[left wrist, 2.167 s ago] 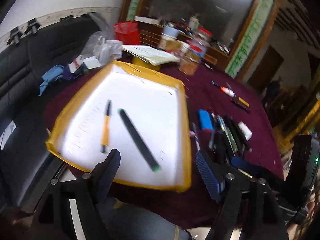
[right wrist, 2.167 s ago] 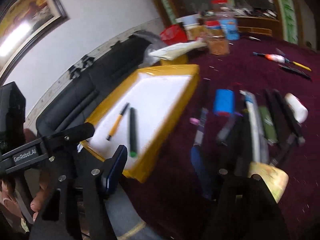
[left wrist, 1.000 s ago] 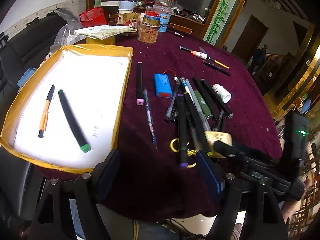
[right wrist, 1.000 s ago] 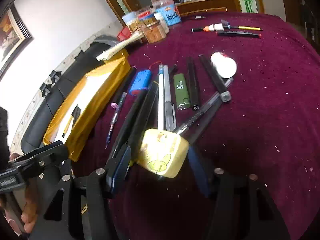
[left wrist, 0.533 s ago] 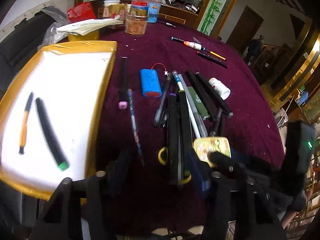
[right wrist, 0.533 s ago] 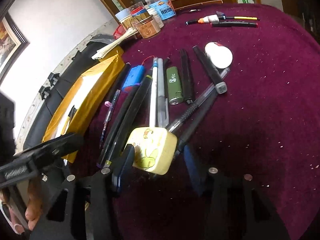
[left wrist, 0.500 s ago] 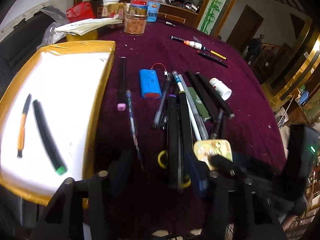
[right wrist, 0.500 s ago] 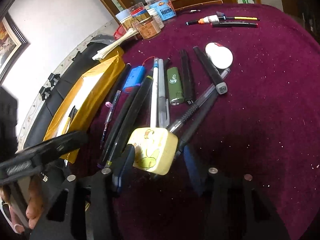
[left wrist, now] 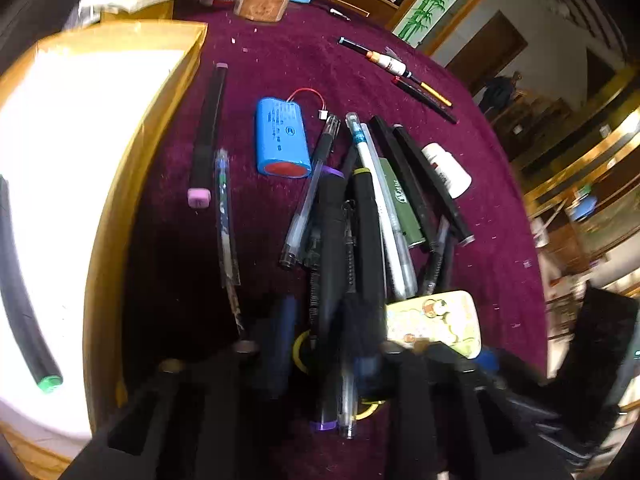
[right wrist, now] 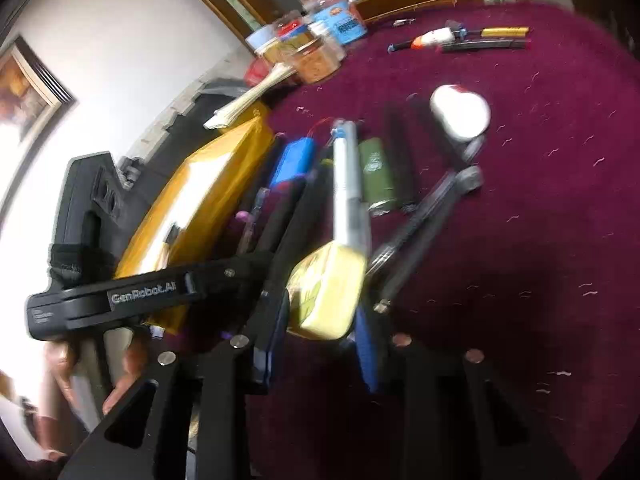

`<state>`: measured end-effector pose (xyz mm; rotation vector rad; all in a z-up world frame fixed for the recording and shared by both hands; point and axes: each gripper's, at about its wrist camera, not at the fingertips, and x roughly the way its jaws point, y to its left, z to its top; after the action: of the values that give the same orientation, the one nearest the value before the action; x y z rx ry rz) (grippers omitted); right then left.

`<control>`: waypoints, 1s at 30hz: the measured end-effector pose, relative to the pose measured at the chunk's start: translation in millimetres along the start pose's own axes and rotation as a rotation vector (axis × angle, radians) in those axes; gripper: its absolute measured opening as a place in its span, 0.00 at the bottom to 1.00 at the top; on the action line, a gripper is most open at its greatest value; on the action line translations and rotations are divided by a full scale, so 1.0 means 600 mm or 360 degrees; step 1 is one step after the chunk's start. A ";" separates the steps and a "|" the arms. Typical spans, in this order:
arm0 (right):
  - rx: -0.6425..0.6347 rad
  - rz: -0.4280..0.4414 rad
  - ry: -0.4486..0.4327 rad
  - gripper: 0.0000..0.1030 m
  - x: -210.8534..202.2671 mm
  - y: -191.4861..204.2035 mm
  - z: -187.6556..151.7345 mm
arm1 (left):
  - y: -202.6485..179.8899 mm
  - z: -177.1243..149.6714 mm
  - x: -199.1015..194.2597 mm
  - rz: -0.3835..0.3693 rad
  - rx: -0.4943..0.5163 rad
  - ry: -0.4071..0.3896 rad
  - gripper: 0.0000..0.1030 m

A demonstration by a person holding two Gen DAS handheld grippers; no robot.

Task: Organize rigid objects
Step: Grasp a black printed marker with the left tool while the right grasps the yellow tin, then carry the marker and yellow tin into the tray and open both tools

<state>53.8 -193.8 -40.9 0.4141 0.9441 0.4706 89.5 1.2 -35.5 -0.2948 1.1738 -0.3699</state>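
On the maroon surface [left wrist: 280, 60] beside the yellow tray [left wrist: 132, 168], the left gripper [left wrist: 324, 340] is closing around a purple-capped black marker [left wrist: 332, 240], while the right gripper [right wrist: 320, 344] is closing on the yellow case [right wrist: 328, 292].

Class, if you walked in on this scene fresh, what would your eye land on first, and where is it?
First, the heap of pens on the dark red tablecloth, with a blue battery pack beside it. To the left sits a yellow-rimmed tray. Nearest the camera, a yellow cartoon case sits between the closing right claw.
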 end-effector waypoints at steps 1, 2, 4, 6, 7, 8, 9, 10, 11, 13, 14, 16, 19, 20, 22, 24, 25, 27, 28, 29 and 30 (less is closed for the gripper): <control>0.0015 -0.0012 -0.0021 0.26 0.001 0.001 -0.001 | 0.003 0.000 -0.003 0.0008 -0.0017 -0.0007 0.15; 0.0006 -0.0021 -0.0035 0.24 -0.001 0.005 -0.002 | 0.003 -0.002 -0.007 0.0033 -0.0015 -0.0023 0.15; -0.0019 -0.0025 -0.0059 0.22 -0.007 0.013 -0.004 | 0.002 -0.010 -0.020 0.0043 0.0008 -0.0058 0.15; -0.0036 -0.0034 -0.0091 0.21 -0.018 0.017 -0.005 | -0.002 -0.015 -0.034 0.0036 0.0023 -0.0088 0.15; -0.0038 -0.0050 -0.0121 0.20 -0.026 0.019 -0.007 | -0.005 -0.020 -0.046 0.0036 0.0035 -0.0115 0.15; -0.0034 -0.0062 -0.0140 0.19 -0.033 0.019 -0.006 | -0.008 -0.023 -0.057 0.0046 0.0039 -0.0139 0.15; -0.0029 -0.0073 -0.0166 0.19 -0.042 0.020 -0.006 | -0.009 -0.026 -0.069 0.0056 0.0042 -0.0163 0.15; -0.0028 -0.0076 -0.0187 0.18 -0.049 0.021 -0.006 | -0.009 -0.031 -0.084 0.0066 0.0046 -0.0192 0.15; -0.0030 -0.0072 -0.0214 0.18 -0.059 0.023 -0.007 | -0.008 -0.037 -0.102 0.0095 0.0046 -0.0232 0.15; -0.0040 -0.0051 -0.0265 0.17 -0.076 0.032 -0.003 | -0.002 -0.044 -0.133 0.0176 0.0041 -0.0308 0.15; -0.0055 -0.0042 -0.0291 0.17 -0.085 0.039 -0.001 | 0.005 -0.048 -0.152 0.0218 0.0024 -0.0352 0.15; -0.0088 -0.0030 -0.0331 0.17 -0.096 0.058 0.004 | 0.028 -0.051 -0.188 0.0239 -0.0046 -0.0422 0.15; -0.0166 0.0023 -0.0369 0.17 -0.104 0.098 0.013 | 0.065 -0.050 -0.237 0.0248 -0.0138 -0.0485 0.15; -0.0193 0.0048 -0.0372 0.17 -0.103 0.114 0.017 | 0.082 -0.050 -0.257 0.0269 -0.0166 -0.0520 0.15; -0.0228 0.0110 -0.0356 0.17 -0.094 0.141 0.023 | 0.109 -0.050 -0.286 0.0321 -0.0210 -0.0570 0.15; -0.0239 0.0214 -0.0316 0.17 -0.079 0.166 0.034 | 0.141 -0.049 -0.305 0.0364 -0.0262 -0.0594 0.15; -0.0251 0.0271 -0.0290 0.17 -0.065 0.184 0.042 | 0.156 -0.048 -0.310 0.0383 -0.0294 -0.0600 0.15; -0.0298 0.0298 -0.0264 0.17 -0.042 0.217 0.051 | 0.187 -0.051 -0.315 0.0407 -0.0348 -0.0609 0.15; -0.0324 0.0314 -0.0252 0.17 -0.031 0.231 0.054 | 0.203 -0.052 -0.317 0.0421 -0.0374 -0.0610 0.15; -0.0347 0.0348 -0.0227 0.17 -0.014 0.249 0.059 | 0.217 -0.053 -0.318 0.0432 -0.0401 -0.0610 0.15; -0.0361 0.0381 -0.0191 0.17 0.005 0.265 0.065 | 0.227 -0.054 -0.317 0.0443 -0.0419 -0.0610 0.15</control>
<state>56.1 -66.5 61.6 0.3462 0.7184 0.7544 12.5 204.9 55.6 -0.4055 0.8677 0.0865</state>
